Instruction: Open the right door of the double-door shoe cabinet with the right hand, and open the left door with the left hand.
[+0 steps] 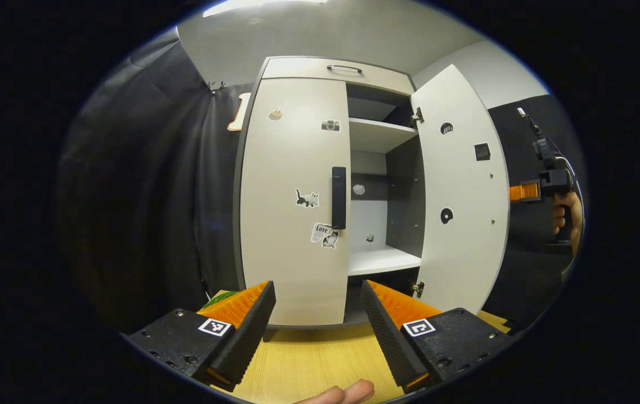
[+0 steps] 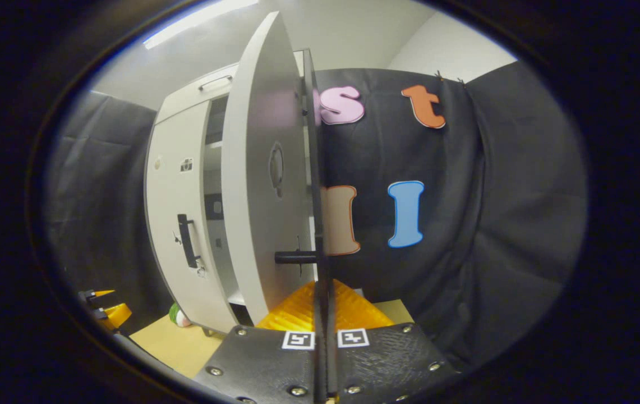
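Note:
The pale shoe cabinet stands ahead on a wooden tabletop. Its left door (image 1: 291,196) is closed, with a dark vertical handle (image 1: 339,196) at its inner edge. My left gripper (image 1: 317,286) is open, short of that door and just below the handle. The right door (image 1: 460,185) is swung wide open. In the right gripper view that door (image 2: 258,185) is seen almost edge-on, and my right gripper (image 2: 322,286) is shut on its free edge, just under its dark handle (image 2: 294,257). The right gripper (image 1: 527,192), with its hand, also appears beyond the open door.
Inside the cabinet are white shelves (image 1: 378,134) with small bits on the back wall. A drawer with a bar handle (image 1: 345,68) tops the cabinet. The wooden tabletop (image 1: 308,359) lies under my left gripper. A small green and white object (image 2: 178,315) sits by the cabinet's foot.

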